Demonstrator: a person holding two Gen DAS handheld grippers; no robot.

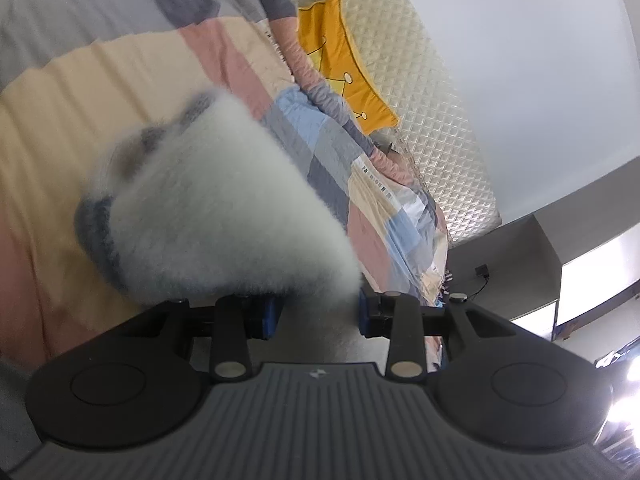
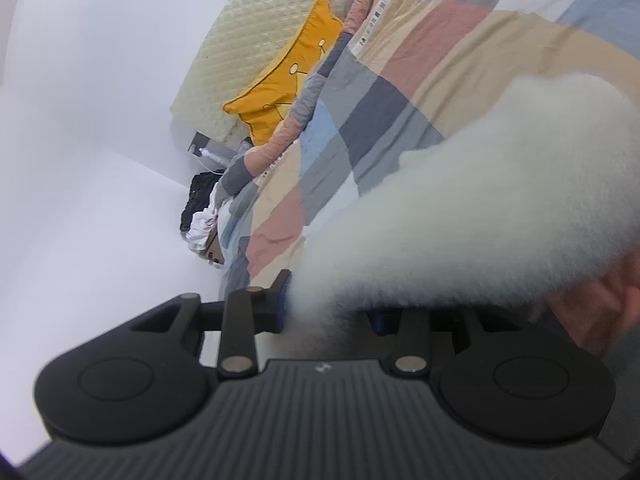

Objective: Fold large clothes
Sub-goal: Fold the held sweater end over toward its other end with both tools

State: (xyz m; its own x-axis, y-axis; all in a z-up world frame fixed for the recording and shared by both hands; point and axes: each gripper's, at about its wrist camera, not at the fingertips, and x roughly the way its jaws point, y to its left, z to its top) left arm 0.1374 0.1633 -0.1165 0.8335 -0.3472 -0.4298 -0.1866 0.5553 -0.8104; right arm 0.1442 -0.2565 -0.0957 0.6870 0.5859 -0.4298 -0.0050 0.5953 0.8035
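- Left wrist view: a bed with a patchwork quilt [image 1: 120, 80] in peach, pink, grey and blue fills the left side. A yellow crown-shaped cushion [image 1: 340, 60] leans on the quilted cream headboard [image 1: 420, 80] past the quilt's far edge, and a plain pale wall [image 1: 540, 60] stands beyond it.
- The fluffy white garment [image 1: 224, 208], with a grey-blue trim on its far edge, hangs over the quilt. Its near end runs down between the blue pads of the left gripper [image 1: 316, 316], whose jaws stand partly apart; whether the pads press the fleece cannot be told.
- Right wrist view: the same quilt [image 2: 440, 60] fills the right side, with the cushion [image 2: 288, 80] and headboard [image 2: 256, 40] at its left edge. Dark and white clothes [image 2: 200, 208] are piled below the cushion.
- The white garment [image 2: 480, 200] rises above the quilt, its end dropping between the right gripper's [image 2: 328, 316] partly parted pads; actual grip is unclear.
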